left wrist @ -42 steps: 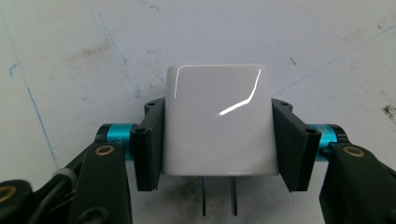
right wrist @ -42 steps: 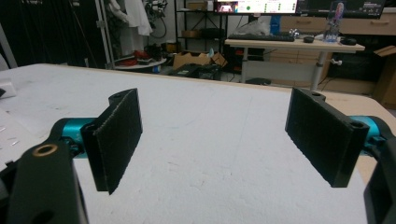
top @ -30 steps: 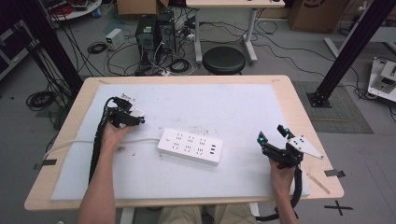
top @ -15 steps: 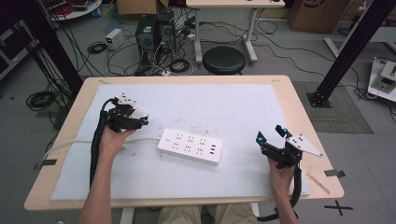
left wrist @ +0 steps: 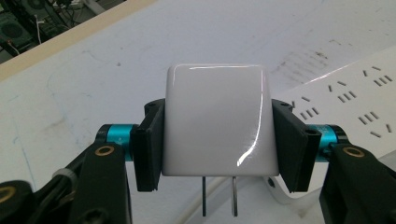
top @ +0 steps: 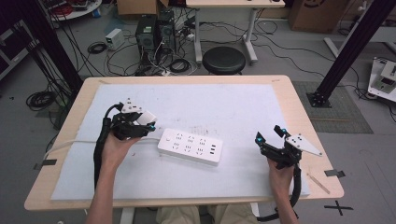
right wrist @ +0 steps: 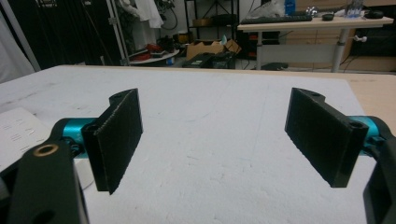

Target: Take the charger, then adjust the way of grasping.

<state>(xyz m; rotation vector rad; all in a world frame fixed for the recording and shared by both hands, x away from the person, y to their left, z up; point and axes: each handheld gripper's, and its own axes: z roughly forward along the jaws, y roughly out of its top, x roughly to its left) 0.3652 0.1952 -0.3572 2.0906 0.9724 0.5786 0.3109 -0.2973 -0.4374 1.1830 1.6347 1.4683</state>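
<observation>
left gripper (top: 148, 122): fingers (left wrist: 148, 149) clamped on the two side faces of a white plug-in charger (left wrist: 215, 119); two flat prongs stick out of its near edge, toward the camera in the left gripper view.
charger location: held above the desk (top: 243, 81), just off the left end of the white power strip (top: 189, 146), not touching it.
right gripper (top: 270, 136): fingers (right wrist: 117, 135) spread wide, nothing between them, hovering over the white mat (top: 224, 105) well to the right of the power strip.
judged step: carrying the charger to a socket on the power strip.
risk 1, slip: charger shell is glossy and rounded, and the pads bear on smooth side faces only. Push-in force could slide the body back through the fingers instead of seating the prongs.
risk 2, misalignment: prongs must match a two-slot socket's angle. Any yaw or tilt at contact and they land on the strip's face, skid or bend.
risk 3, strip moves: the power strip lies loose on the mat with nothing pinning it. An off-axis push would shove or rotate it, since the right gripper is too far away to brace it.
risk 4, wrong socket: several slot groups sit close together on the strip, so it's easy to straddle two.
risk 5, cable: the strip's white cord (top: 70, 142) runs left under the left hand and could probably snag, though the high view is too coarse to be sure.
</observation>
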